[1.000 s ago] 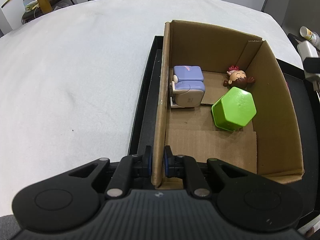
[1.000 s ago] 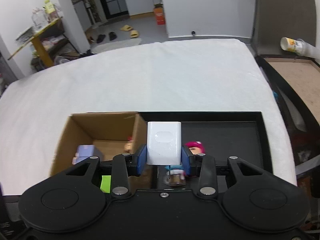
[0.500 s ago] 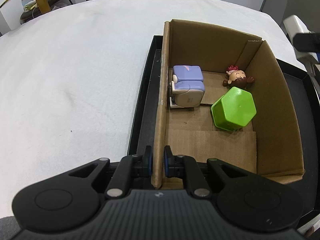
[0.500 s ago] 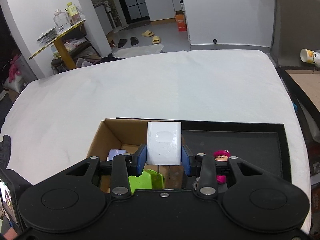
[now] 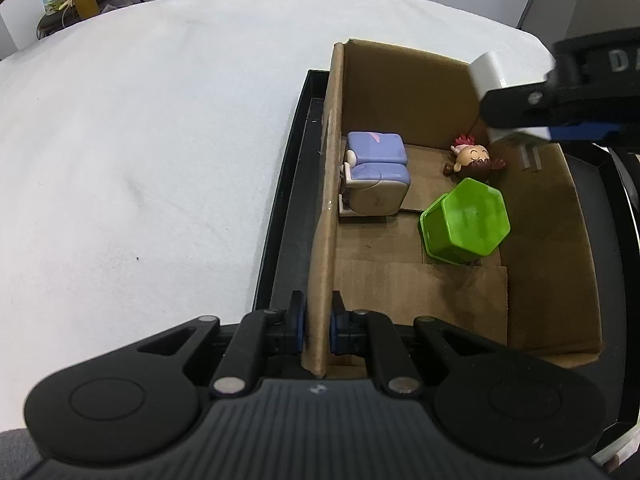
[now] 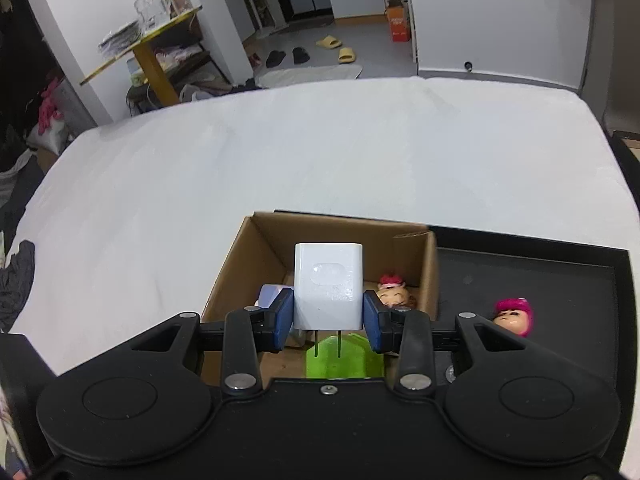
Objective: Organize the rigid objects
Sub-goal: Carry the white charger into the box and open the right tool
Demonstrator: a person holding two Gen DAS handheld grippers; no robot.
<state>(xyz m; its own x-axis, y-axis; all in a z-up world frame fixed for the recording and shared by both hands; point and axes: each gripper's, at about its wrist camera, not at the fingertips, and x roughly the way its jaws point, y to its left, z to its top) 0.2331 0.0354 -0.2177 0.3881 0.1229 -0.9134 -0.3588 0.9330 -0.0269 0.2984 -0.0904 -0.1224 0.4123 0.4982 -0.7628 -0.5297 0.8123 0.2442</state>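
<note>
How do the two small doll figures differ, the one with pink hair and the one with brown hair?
The pink-haired figure stands outside the cardboard box, on the black tray; the brown-haired figure lies inside the box, near its far wall. The first has bright pink hair, the second dark brown with a small red tuft. Both are small toy dolls with large heads.

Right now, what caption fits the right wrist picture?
Right tool holds a white charger above the cardboard box of toys.

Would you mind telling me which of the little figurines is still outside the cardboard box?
The pink-haired figurine, on the black tray beside the box. The brown-haired one and the purple one lie inside it.
</note>
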